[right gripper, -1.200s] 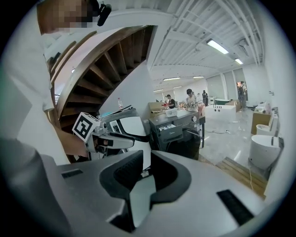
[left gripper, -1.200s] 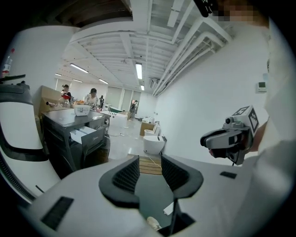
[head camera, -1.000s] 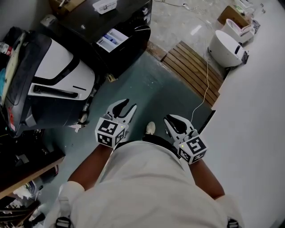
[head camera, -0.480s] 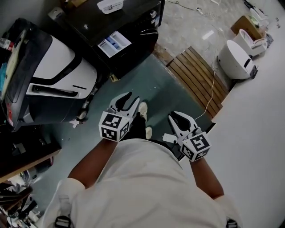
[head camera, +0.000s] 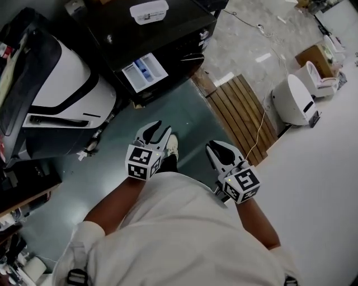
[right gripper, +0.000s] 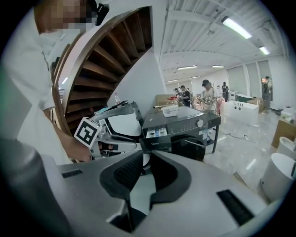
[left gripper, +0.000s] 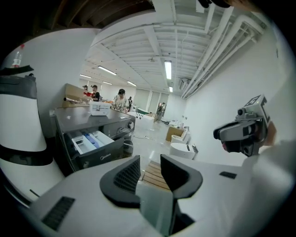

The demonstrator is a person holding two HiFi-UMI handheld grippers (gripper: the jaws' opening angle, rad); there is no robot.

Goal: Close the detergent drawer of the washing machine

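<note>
The black washing machine (head camera: 179,39) stands at the top of the head view, its detergent drawer (head camera: 144,71) pulled out with white and blue compartments showing. The same drawer (left gripper: 90,140) appears left of centre in the left gripper view, and small in the right gripper view (right gripper: 155,133). Both grippers hang in front of the person's body, well short of the machine. The left gripper (head camera: 155,133) is open; its jaws have just been closing a little, with nothing between them. The right gripper (head camera: 219,149) shows a narrow gap and holds nothing.
A white and black appliance (head camera: 61,84) stands left of the machine. A white box (head camera: 149,11) sits on the machine's top. A wooden slatted board (head camera: 240,114), a cable (head camera: 260,120) and a round white unit (head camera: 293,100) lie at the right. People stand far behind.
The person has stepped forward over the green floor. Both grippers have come nearer the washing machine, whose open drawer now lies closer to them in the head view.
</note>
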